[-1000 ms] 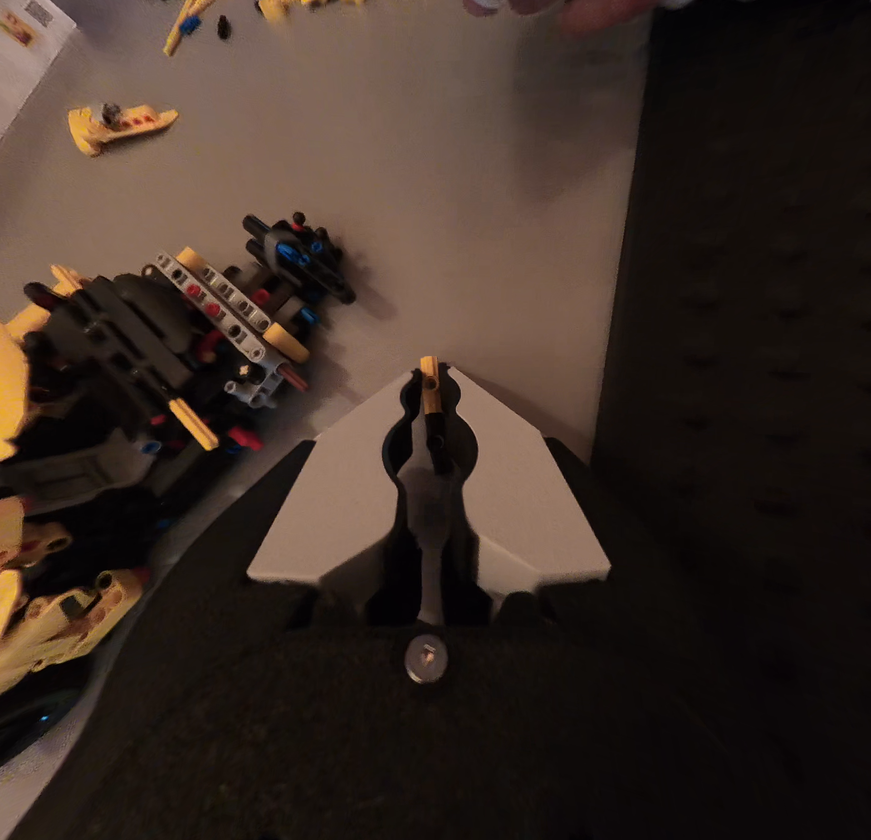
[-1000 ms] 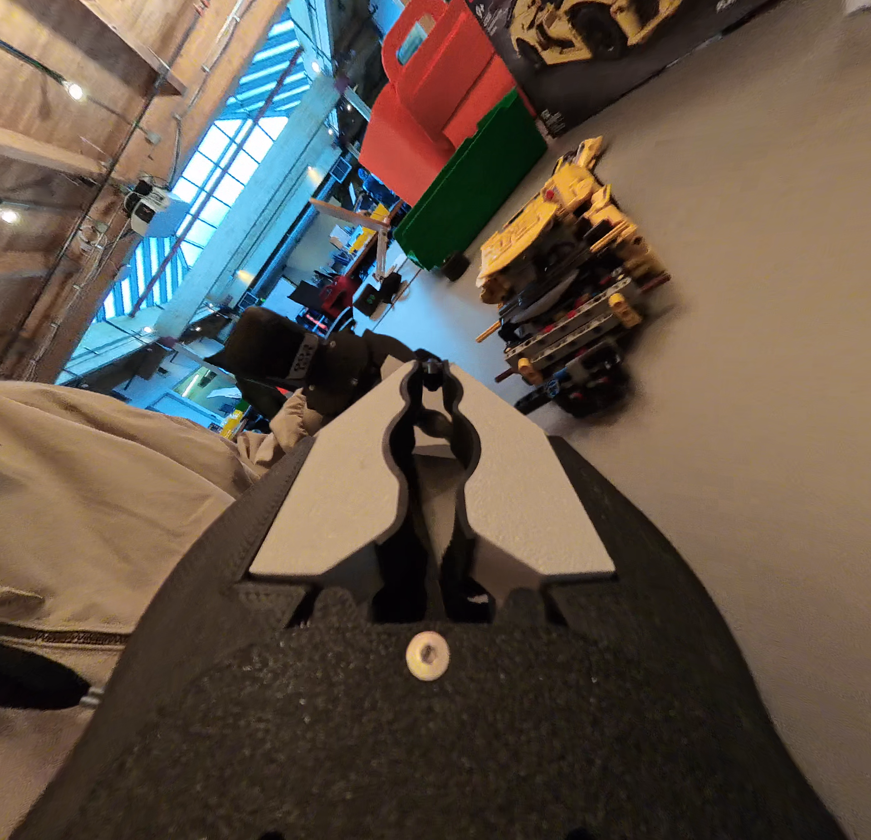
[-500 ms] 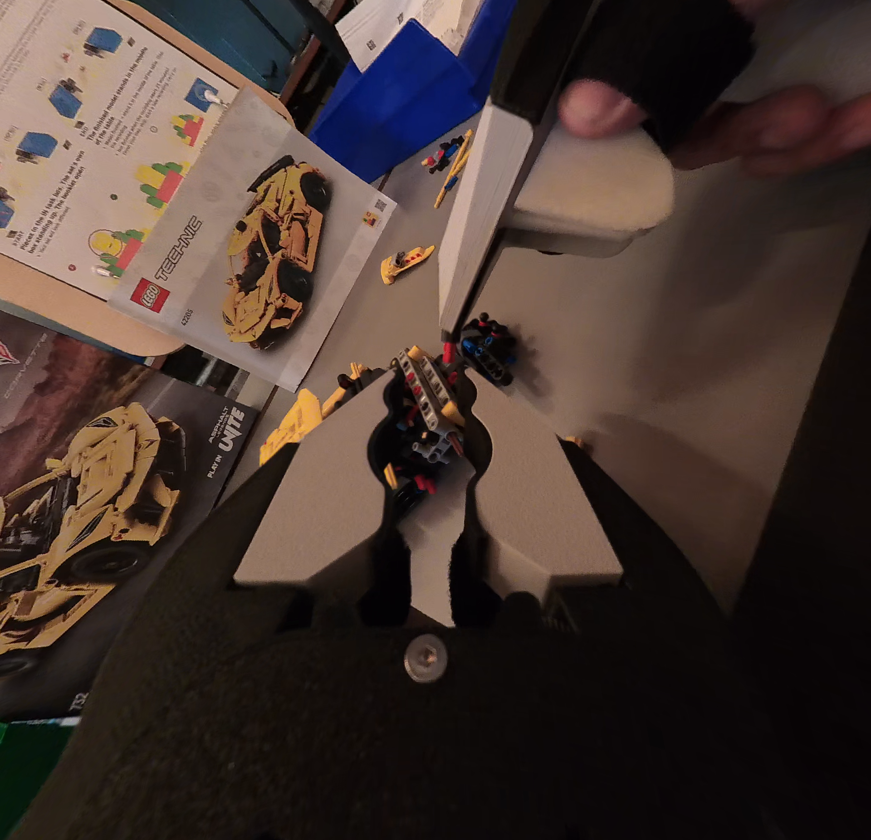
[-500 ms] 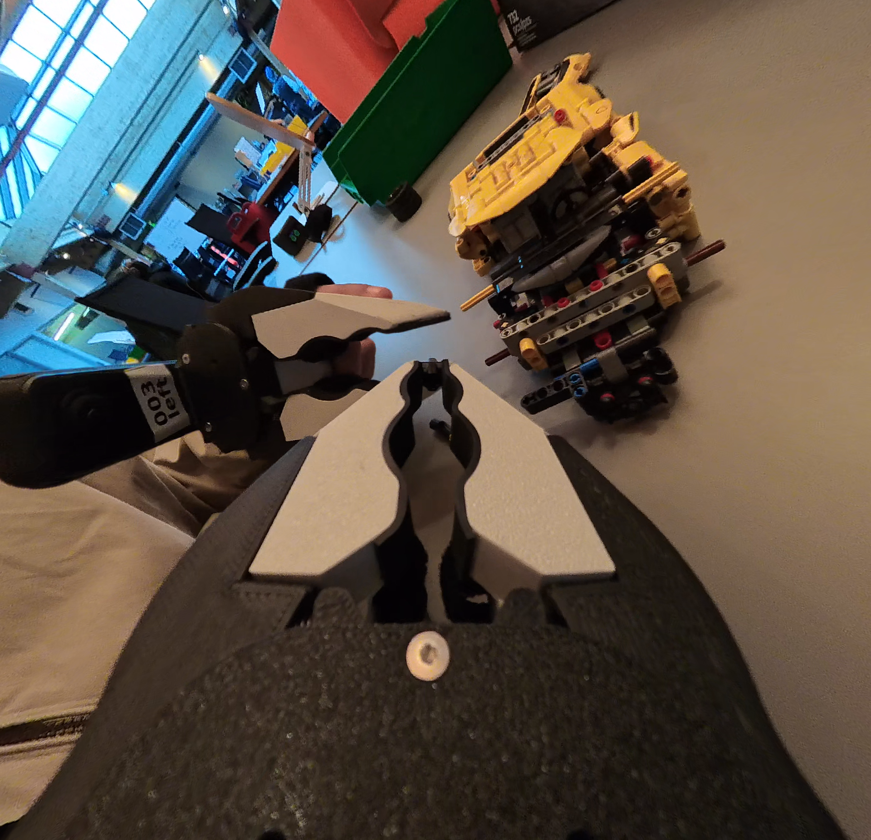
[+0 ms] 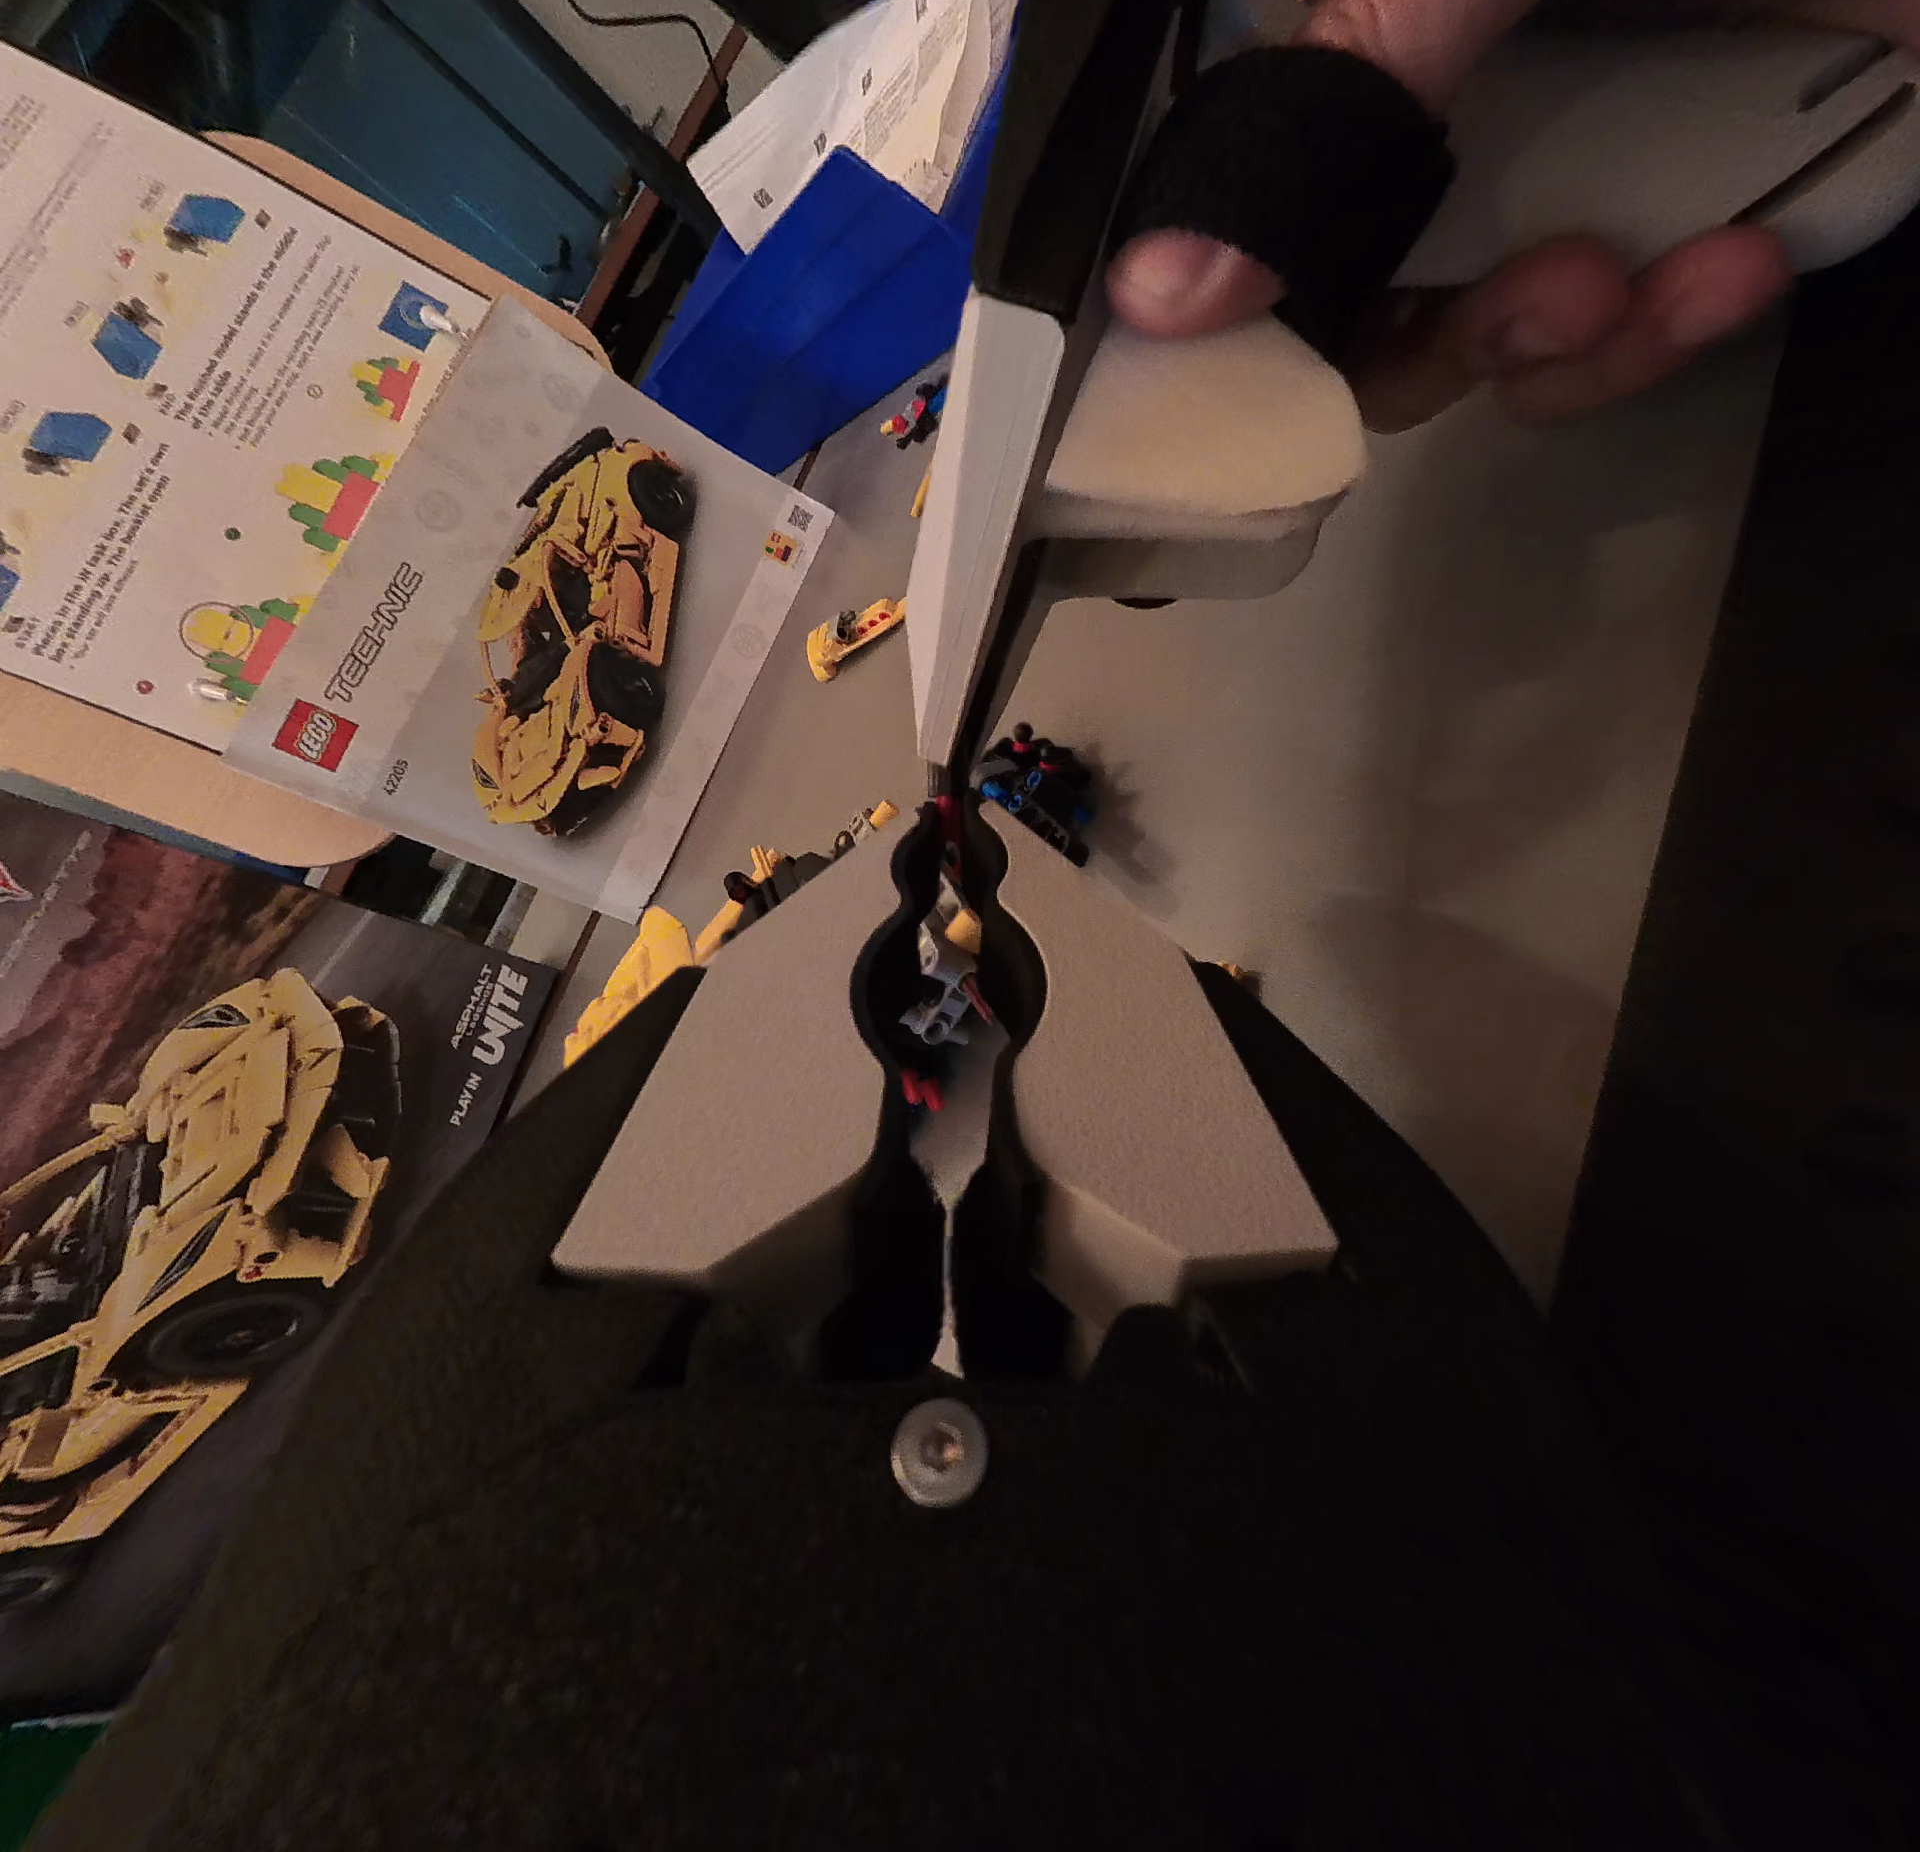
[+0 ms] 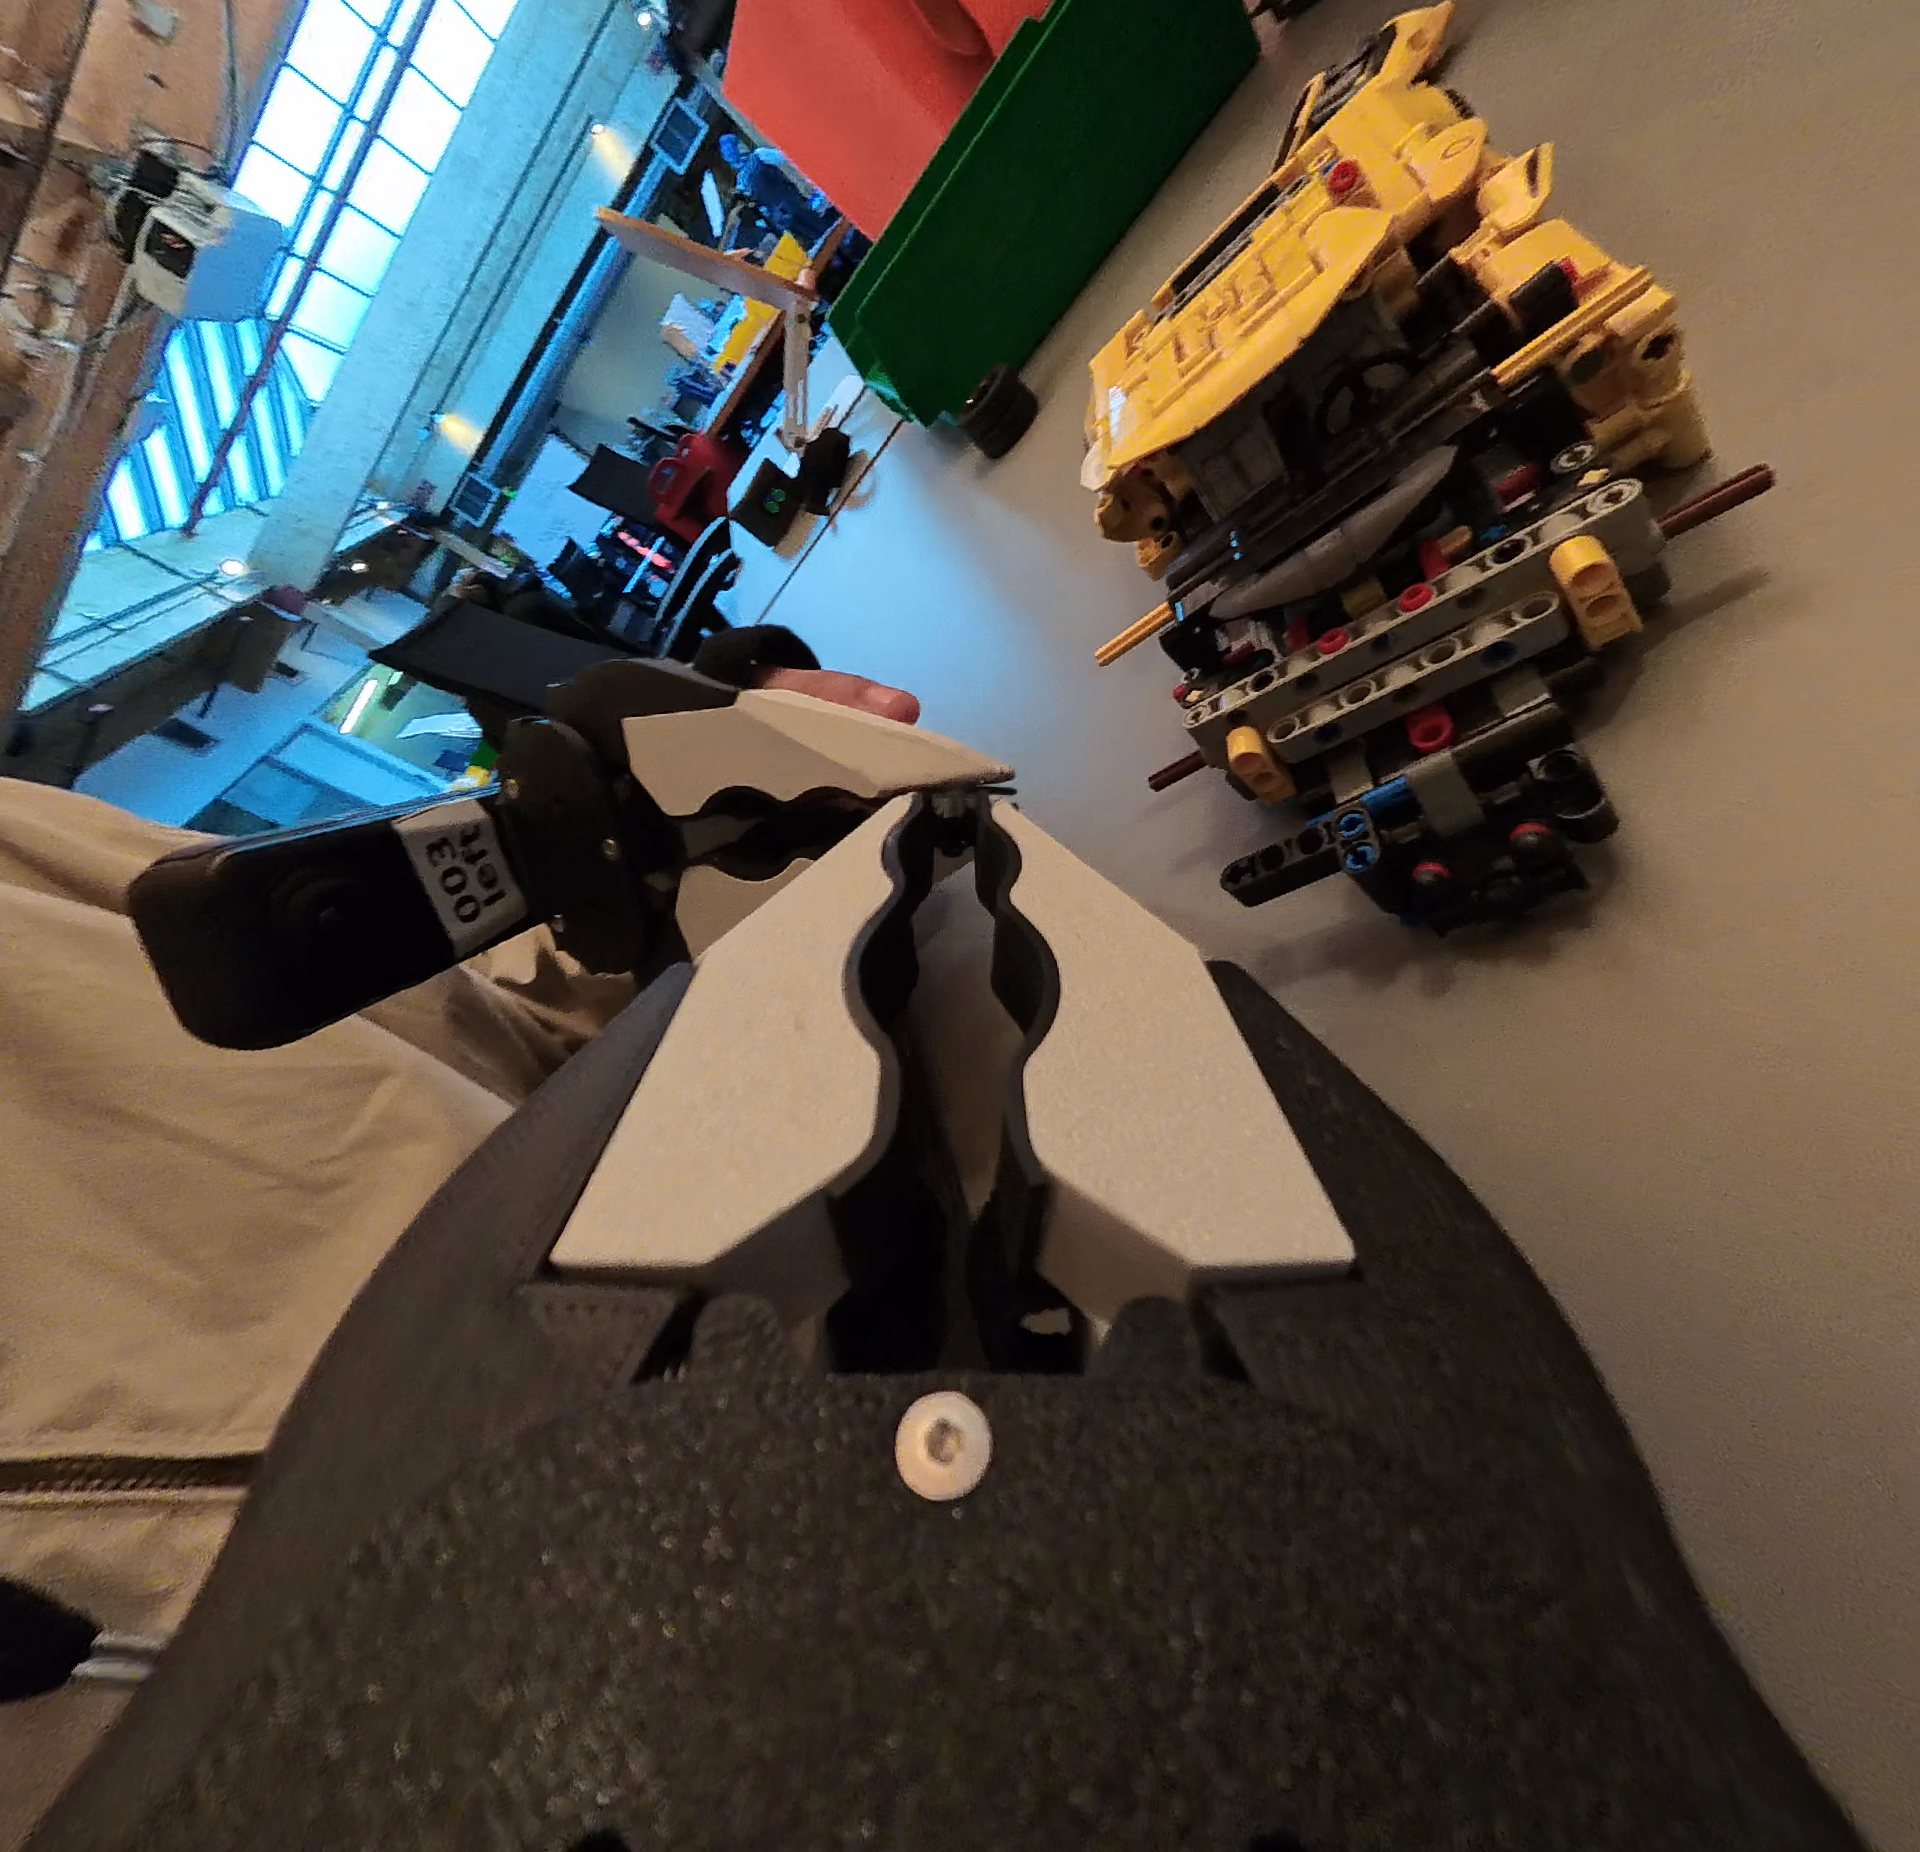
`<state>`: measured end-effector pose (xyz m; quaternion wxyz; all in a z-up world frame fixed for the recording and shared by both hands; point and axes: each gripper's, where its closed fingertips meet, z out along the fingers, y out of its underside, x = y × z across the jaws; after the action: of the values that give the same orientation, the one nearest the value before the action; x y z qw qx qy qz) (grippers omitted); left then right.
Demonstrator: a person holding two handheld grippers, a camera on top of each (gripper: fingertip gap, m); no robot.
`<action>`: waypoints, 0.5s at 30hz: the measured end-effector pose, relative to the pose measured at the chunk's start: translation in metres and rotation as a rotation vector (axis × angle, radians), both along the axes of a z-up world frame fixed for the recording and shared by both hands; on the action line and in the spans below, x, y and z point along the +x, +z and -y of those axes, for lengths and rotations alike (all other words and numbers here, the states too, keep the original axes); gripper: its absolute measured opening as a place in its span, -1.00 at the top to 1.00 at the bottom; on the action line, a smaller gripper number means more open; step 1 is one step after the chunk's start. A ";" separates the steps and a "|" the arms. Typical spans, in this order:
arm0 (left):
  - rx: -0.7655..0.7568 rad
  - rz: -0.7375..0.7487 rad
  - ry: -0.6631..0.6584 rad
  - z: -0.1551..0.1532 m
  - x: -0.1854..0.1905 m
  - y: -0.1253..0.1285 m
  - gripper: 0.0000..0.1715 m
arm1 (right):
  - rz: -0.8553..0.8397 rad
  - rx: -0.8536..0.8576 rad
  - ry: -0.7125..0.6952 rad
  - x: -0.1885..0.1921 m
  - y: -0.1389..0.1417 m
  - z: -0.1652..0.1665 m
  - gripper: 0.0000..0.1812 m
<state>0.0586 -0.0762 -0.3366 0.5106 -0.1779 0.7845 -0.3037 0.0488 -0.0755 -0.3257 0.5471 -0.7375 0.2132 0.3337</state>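
Note:
My left gripper [image 5: 951,820] and my right gripper [image 6: 948,810] meet tip to tip above the grey table [image 6: 1558,1179]. The right one is shut on a small dark piece [image 6: 951,815]. The left one, seen from the side in the right wrist view [image 6: 977,779], has closed its tips on the same spot. A hand [image 5: 1455,275] holds the right gripper [image 5: 940,758], which comes down from above in the left wrist view. A half-built yellow and black toy car [image 6: 1403,472] lies on the table just beyond. A small black and blue sub-assembly [image 5: 1039,789] lies beside it.
A car booklet [image 5: 540,639], a sheet of building steps and a car box [image 5: 208,1127] lie to the left. A blue bin [image 5: 831,306] and loose yellow parts [image 5: 852,633] are farther back. A green bin [image 6: 1039,171], a red bin and a black tyre [image 6: 997,410] stand behind the car. Only a small space, under 4 cm, lies between the two pairs of fingers.
The left gripper rose from the table, stood open half a second ago, and has now closed at the right gripper's tips. The yellow pin it held a second ago is no longer seen.

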 end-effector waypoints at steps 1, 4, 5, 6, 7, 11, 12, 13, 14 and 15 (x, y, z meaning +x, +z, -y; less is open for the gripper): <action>-0.005 0.003 -0.009 0.001 -0.001 0.001 0.97 | -0.008 0.006 0.016 -0.002 0.001 0.001 0.94; -0.013 0.003 -0.019 0.001 -0.004 0.002 0.98 | -0.023 0.014 0.043 -0.003 0.002 0.003 0.94; 0.004 -0.006 0.022 -0.009 -0.002 0.000 0.99 | -0.032 0.046 -0.026 0.010 0.008 0.008 0.93; 0.035 -0.011 0.085 -0.029 0.000 -0.005 0.99 | -0.058 0.116 -0.133 0.037 0.019 0.026 0.94; -0.007 -0.038 0.098 -0.043 -0.003 -0.007 0.98 | -0.085 0.133 -0.198 0.061 0.019 0.050 0.94; -0.237 -0.092 0.035 -0.038 -0.004 0.006 0.98 | -0.066 0.107 -0.300 0.100 0.019 0.098 0.94; -0.219 -0.104 0.038 -0.034 -0.001 0.002 0.98 | -0.012 0.042 -0.329 0.108 0.012 0.103 0.94; -0.215 -0.121 0.025 -0.029 0.000 0.000 0.98 | 0.074 -0.039 -0.389 0.123 0.002 0.113 0.94; -0.230 -0.141 0.005 -0.023 -0.001 -0.002 0.98 | 0.155 -0.099 -0.442 0.139 -0.004 0.124 0.93; -0.251 -0.153 -0.002 -0.020 -0.001 -0.001 0.97 | 0.229 -0.160 -0.487 0.154 -0.009 0.137 0.93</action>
<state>0.0577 -0.0564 -0.3380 0.4227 -0.2620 0.7773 -0.3854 0.2027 -0.2125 -0.3349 0.5717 -0.7384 0.3465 0.0890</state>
